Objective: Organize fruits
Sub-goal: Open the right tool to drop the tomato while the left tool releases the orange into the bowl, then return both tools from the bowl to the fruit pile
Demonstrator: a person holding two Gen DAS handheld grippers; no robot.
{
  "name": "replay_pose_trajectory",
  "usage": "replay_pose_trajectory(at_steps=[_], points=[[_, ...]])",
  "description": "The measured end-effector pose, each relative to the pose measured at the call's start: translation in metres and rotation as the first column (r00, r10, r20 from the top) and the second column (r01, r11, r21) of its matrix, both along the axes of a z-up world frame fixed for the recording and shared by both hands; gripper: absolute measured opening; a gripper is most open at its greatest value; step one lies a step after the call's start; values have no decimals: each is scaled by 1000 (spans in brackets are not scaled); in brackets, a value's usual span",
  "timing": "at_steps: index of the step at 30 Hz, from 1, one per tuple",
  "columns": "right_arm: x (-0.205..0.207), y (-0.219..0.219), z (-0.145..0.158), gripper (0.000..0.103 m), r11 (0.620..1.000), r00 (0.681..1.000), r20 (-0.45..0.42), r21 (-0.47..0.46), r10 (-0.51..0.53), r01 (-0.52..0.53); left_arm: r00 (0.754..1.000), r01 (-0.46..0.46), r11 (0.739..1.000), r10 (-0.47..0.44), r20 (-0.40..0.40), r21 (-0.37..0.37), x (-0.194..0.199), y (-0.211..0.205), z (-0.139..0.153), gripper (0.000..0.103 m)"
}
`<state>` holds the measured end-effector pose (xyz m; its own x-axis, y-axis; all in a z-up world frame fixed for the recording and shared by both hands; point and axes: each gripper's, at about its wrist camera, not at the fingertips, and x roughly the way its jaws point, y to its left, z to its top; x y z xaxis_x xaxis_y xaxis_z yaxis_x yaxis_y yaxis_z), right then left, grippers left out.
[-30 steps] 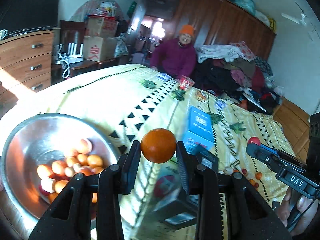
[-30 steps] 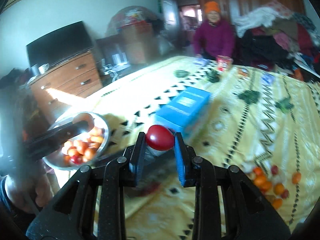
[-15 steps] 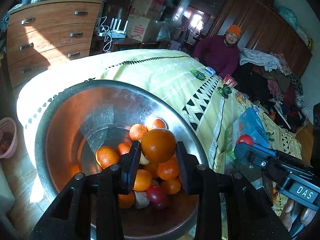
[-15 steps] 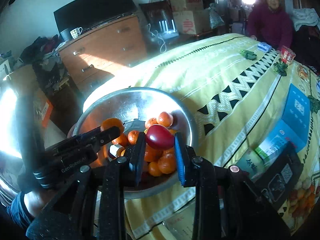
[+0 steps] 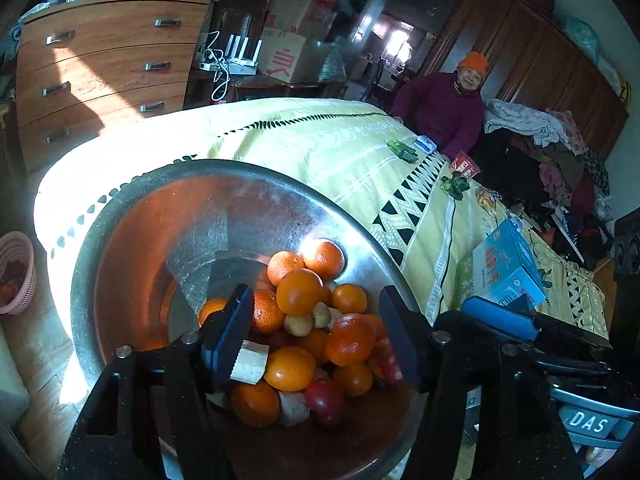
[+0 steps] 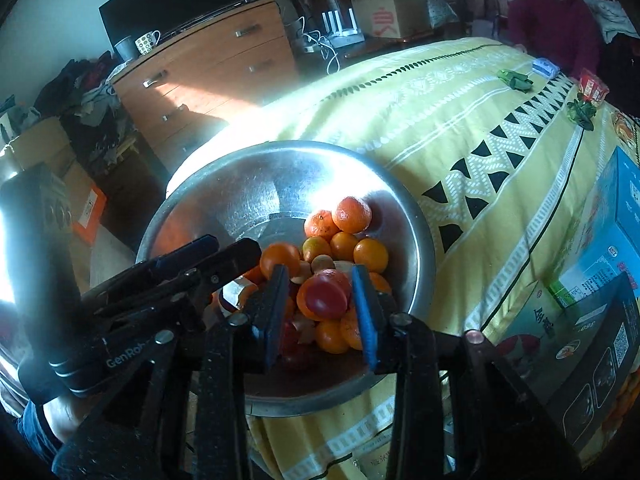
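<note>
the fruits lie heaped in 1 wide, shallow, round metal bowl (image 5: 132,248) that sits at the corner of a bed spread with a yellow cover patterned in black triangles (image 5: 320,148). in the left wrist view about 12 small orange mandarins (image 5: 299,292) can be counted in the heap, though some are hidden under others so the count is rough. with them are 2 small tan fruits (image 5: 299,325), at least 2 dark red round fruits (image 5: 325,395) and 1 pale cut chunk (image 5: 250,361).

the left gripper (image 5: 316,332) hangs over the heap with its jaws spread wide, having just been opening; nothing is between them but the pile below.

the right gripper (image 6: 322,302) hangs over the near side of the bowl, its jaws also just having been opening. 1 glossy red round fruit (image 6: 326,298) sits between the blue pads (image 6: 366,312); a gap shows on both sides, so the pads do not press on it, and it appears to rest on an orange mandarin beneath.

further along the bed lies 1 blue rectangular carton (image 5: 508,268). beyond the bowl stands 1 wooden chest of drawers (image 5: 104,68) with 4 drawer fronts visible. 1 person in a purple jacket and orange hat (image 5: 444,116) sits at the far end of the bed.
</note>
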<state>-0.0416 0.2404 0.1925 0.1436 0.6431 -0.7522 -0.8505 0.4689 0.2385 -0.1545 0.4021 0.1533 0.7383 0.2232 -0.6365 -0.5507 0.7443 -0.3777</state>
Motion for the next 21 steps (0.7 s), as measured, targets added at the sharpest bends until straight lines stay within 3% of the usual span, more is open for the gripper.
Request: replay_pose_trajectory(at_steps=[1,6,10,14,18,21], points=[[-1,-2,3,55,1000,1000,9,9,-4,4,1000,-8,1000,8,1,1,-1,1,1,70],[-14,-36,35,57,995,997,68,102,-27,20,1000,-22,1000,22,16,10,-5,-4,11,71],[-38,-104,54,75,979,985,146,197,-89,59,999,14,999,-16,42,47,-6,-26,27,71],[-62,-188,37,77,967,961,185,193,-204,168,990,113,987,-122,76,112,2,-69,48,71],[-63,-258,-11,77,940,934,113,93,-338,329,947,282,944,-303,109,172,22,-138,69,71],[-55,-306,-43,77,891,891,23,23,-454,454,888,415,887,-443,121,201,38,-199,80,71]])
